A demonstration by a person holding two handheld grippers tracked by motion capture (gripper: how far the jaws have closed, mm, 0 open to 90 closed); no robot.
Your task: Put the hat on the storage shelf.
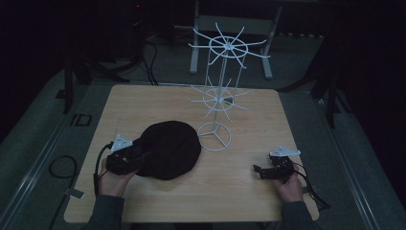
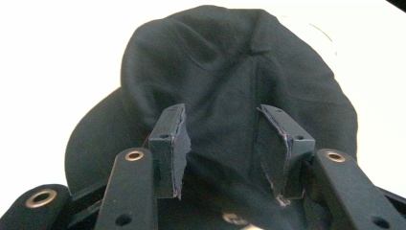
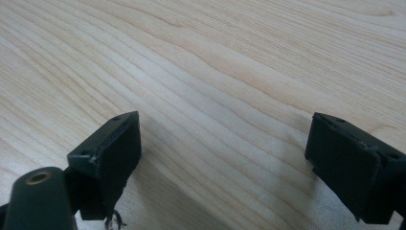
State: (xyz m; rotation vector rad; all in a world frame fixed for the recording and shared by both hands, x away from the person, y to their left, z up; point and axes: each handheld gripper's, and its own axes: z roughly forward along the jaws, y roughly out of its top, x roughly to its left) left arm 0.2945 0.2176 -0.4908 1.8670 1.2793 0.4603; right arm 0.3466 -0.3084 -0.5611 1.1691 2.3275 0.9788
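Observation:
A black cap lies on the wooden table, left of centre. My left gripper comes at it from the left, at the cap's near left edge. In the left gripper view the cap spreads ahead, and its dark fabric runs down between the two pads. My left gripper stands open, with the fabric lying unpinched between its jaws. My right gripper rests low at the right front of the table, apart from the cap. In the right gripper view my right gripper is wide open over bare wood.
A white wire rack with radiating hooks on two tiers stands just right of the cap, its ring base close to the cap's edge. The surroundings beyond the table are dark, and a grey frame stands behind it.

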